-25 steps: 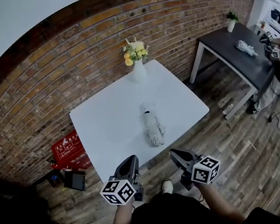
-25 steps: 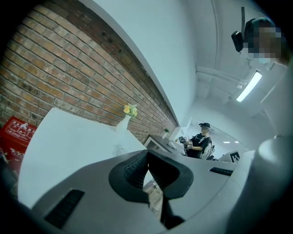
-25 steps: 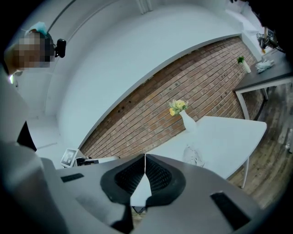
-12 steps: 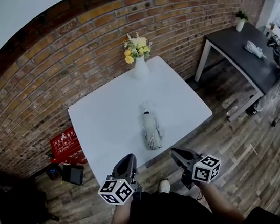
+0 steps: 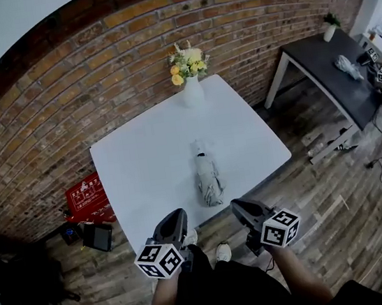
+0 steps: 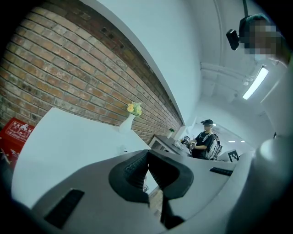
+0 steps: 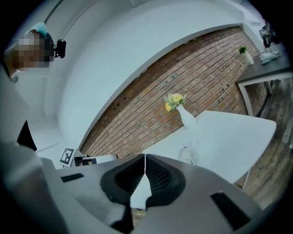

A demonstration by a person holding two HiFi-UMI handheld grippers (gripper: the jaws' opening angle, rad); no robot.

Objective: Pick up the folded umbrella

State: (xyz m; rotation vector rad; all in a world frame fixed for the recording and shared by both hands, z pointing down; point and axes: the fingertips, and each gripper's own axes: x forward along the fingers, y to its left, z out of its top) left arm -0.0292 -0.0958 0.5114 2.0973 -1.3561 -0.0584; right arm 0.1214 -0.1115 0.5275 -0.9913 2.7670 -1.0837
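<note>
Bench (image 5: 143,162) top lies open left and right of the folded umbrella (image 5: 208,177), with free approach over the near edge. Vase of flowers (image 5: 191,88) stands at the far edge, well beyond the umbrella. Brick wall (image 5: 63,96) closes off the far side.

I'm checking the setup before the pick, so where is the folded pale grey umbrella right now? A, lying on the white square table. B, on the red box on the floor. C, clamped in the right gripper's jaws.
A: the folded pale grey umbrella lies flat on the white square table, while the left gripper and right gripper hang short of its near edge, jaws shut on nothing.
</note>
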